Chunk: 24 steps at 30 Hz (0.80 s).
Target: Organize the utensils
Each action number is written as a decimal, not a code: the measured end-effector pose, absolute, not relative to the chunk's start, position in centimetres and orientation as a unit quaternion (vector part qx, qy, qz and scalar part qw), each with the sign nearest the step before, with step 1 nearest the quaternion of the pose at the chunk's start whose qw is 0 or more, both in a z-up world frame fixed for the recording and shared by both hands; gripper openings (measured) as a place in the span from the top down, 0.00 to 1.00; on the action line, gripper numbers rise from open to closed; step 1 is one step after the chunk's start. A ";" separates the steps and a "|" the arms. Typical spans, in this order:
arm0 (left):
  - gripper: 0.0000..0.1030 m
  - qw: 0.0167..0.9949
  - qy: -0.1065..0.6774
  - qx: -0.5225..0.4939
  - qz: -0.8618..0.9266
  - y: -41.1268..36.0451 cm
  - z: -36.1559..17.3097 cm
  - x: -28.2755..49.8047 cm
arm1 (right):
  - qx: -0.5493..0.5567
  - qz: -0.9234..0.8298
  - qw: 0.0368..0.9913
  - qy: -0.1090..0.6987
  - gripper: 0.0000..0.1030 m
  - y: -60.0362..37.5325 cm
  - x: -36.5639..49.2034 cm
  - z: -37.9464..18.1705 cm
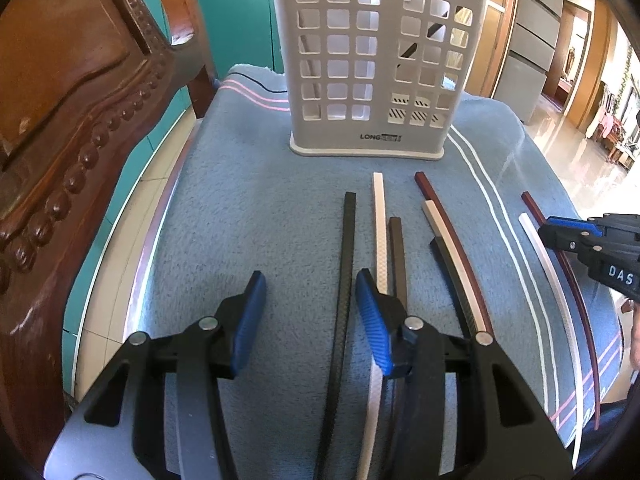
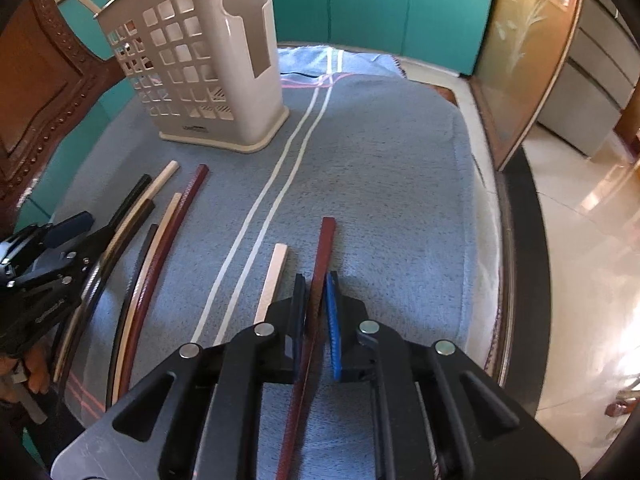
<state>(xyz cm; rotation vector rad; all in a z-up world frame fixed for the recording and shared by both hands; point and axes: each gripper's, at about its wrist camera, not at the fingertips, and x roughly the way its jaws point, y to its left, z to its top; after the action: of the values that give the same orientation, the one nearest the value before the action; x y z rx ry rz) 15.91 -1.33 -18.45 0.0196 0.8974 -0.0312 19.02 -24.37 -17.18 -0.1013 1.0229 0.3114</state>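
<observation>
A white slotted utensil holder (image 1: 372, 68) (image 2: 200, 60) stands at the back of a blue towel (image 1: 248, 220). Inside it leans a black chopstick (image 1: 436, 30). Several chopsticks, black, white and red-brown, lie in rows in front of it. My left gripper (image 1: 310, 312) hangs open over the towel. A long black chopstick (image 1: 346, 272) lies between its jaws, close to the right pad and untouched. My right gripper (image 2: 316, 304) is shut on a red-brown chopstick (image 2: 326, 248), whose far end points toward the holder. A white chopstick (image 2: 276, 272) lies just left of it.
A carved wooden chair (image 1: 80, 100) stands close on the left of the table. Teal cabinets (image 2: 380, 0) lie behind it. The towel's right edge (image 2: 476, 200) drops to a dark table rim, with glossy floor beyond. Each gripper shows at the edge of the other's view.
</observation>
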 end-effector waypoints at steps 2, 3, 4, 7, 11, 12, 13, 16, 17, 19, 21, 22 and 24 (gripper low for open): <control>0.53 0.902 0.432 0.007 -0.011 -1.4 -18.4 15.6 | -0.028 0.156 0.860 0.485 0.87 -25.0 18.7 -17.3; 0.53 0.902 0.431 0.006 -0.010 -1.4 -18.4 15.6 | -0.027 0.157 0.860 0.485 0.87 -25.1 18.5 -17.3; 0.53 0.902 0.431 0.006 -0.009 -1.5 -18.4 15.4 | -0.030 0.159 0.860 0.484 0.86 -25.0 18.3 -17.3; 0.52 0.901 0.434 0.004 -0.005 -1.5 -18.3 15.3 | -0.038 0.162 0.860 0.482 0.80 -24.7 17.9 -17.3; 0.51 0.900 0.436 0.002 0.007 -1.7 -18.3 15.2 | -0.062 0.159 0.854 0.492 0.74 -23.7 17.8 -17.2; 0.51 0.899 0.437 0.003 0.010 -1.7 -18.3 15.4 | -0.062 0.157 0.853 0.495 0.72 -23.6 17.7 -17.2; 0.50 0.898 0.439 0.003 0.013 -1.8 -18.3 15.4 | -0.062 0.154 0.852 0.497 0.71 -23.5 17.7 -17.2; 0.48 0.893 0.449 -0.006 0.022 -1.7 -18.3 15.5 | -0.074 0.138 0.851 0.501 0.69 -22.7 17.2 -17.2; 0.47 0.892 0.450 -0.007 0.023 -1.7 -18.3 15.5 | -0.078 0.135 0.851 0.501 0.69 -22.5 17.0 -17.3; 0.45 0.891 0.454 0.003 0.031 -1.9 -18.2 15.4 | -0.084 0.134 0.851 0.501 0.69 -22.3 16.6 -17.3; 0.43 0.889 0.456 0.014 0.038 -2.2 -18.1 15.2 | -0.085 0.135 0.850 0.503 0.69 -22.3 16.1 -17.2; 0.43 0.888 0.457 0.019 0.041 -2.3 -18.0 15.2 | -0.084 0.136 0.849 0.503 0.70 -22.3 16.0 -17.1; 0.43 0.887 0.459 0.022 0.046 -2.5 -18.0 15.2 | -0.077 0.139 0.848 0.505 0.70 -22.5 15.9 -17.1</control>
<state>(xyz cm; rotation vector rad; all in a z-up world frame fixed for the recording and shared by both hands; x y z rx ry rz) 15.17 -2.53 -17.97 0.0456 0.9548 0.0960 15.92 -22.50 -17.06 -0.1616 1.0643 0.2929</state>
